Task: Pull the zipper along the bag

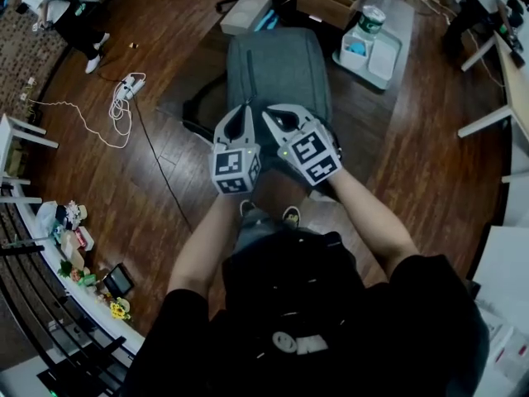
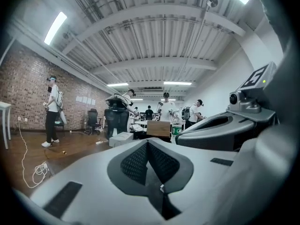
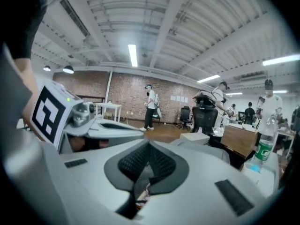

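Observation:
A grey backpack point(image 1: 279, 71) lies flat on a seat in front of me, with a zipper line point(image 1: 250, 77) running down its left side. My left gripper point(image 1: 244, 111) rests at the near end of that line. In the left gripper view its pads point(image 2: 140, 161) meet, and only a tiny shiny bit shows in the gap behind them. My right gripper point(image 1: 274, 116) sits just beside it on the bag's near edge. In the right gripper view my right gripper point(image 3: 149, 148) is shut on a dark grey zipper pull point(image 3: 142, 184) between its pads.
Beyond the bag stand a white box point(image 1: 246, 11), a wooden crate point(image 1: 326, 1) and a pale tray point(image 1: 395, 31) with a water bottle point(image 1: 371, 15). A white cable and power strip point(image 1: 126, 89) lie on the wooden floor at left. A white table point(image 1: 514, 85) stands at right.

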A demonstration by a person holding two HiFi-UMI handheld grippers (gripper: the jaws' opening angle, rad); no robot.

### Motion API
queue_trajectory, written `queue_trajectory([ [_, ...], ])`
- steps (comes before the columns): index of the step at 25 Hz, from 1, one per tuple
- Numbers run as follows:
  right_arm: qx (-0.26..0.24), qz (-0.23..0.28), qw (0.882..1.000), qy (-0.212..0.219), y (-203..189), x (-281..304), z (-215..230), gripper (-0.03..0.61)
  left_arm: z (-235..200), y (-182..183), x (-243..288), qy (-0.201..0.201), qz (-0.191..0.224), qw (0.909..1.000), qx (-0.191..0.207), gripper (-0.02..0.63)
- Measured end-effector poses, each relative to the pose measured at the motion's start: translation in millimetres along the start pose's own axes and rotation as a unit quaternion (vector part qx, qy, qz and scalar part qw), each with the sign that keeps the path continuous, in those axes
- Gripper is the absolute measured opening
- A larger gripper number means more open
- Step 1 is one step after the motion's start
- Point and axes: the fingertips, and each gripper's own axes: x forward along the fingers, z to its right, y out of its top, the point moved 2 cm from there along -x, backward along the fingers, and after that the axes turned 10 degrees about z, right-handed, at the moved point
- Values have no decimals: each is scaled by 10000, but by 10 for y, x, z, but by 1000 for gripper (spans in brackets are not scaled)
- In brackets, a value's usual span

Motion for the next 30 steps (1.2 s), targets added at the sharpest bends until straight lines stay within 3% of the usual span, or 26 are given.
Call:
queue_trajectory([
  [8, 917, 868, 9917, -255, 509, -292, -52, 18, 266, 428, -123, -323, 470, 9983, -69, -8],
  [20, 1401, 1038, 9806, -892, 591, -680, -702, 18, 315, 700, -1048, -621, 623, 9961, -92, -8],
  [30, 1126, 1006, 9813, -1197, 703, -1171, -1674, 18, 379, 789, -2163, -721, 711, 9948, -119, -8],
])
